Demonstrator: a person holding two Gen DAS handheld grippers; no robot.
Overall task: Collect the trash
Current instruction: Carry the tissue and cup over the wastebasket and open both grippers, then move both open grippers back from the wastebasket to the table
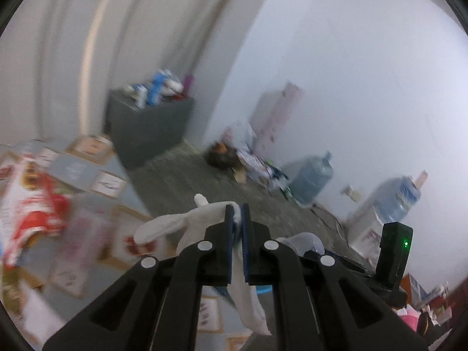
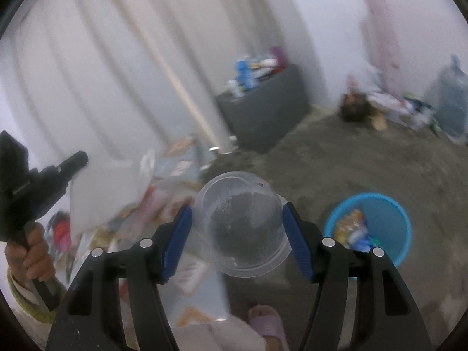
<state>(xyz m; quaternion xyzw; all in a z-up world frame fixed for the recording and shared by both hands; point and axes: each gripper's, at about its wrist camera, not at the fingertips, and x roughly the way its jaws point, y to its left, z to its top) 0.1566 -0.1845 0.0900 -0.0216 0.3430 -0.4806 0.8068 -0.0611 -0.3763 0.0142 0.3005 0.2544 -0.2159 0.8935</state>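
The left gripper [image 1: 237, 215] is clenched on a crumpled white tissue [image 1: 187, 222], which spills out past both sides of the blue pads and hangs below them. The right gripper [image 2: 237, 219] grasps a clear plastic cup [image 2: 242, 222] between its spread pads, bottom end facing away. Just beyond, on the grey floor [image 2: 336, 161], stands a blue bin [image 2: 389, 219] holding wrappers. Farther off, against the curtain, a dark cabinet [image 2: 263, 117] carries clutter.
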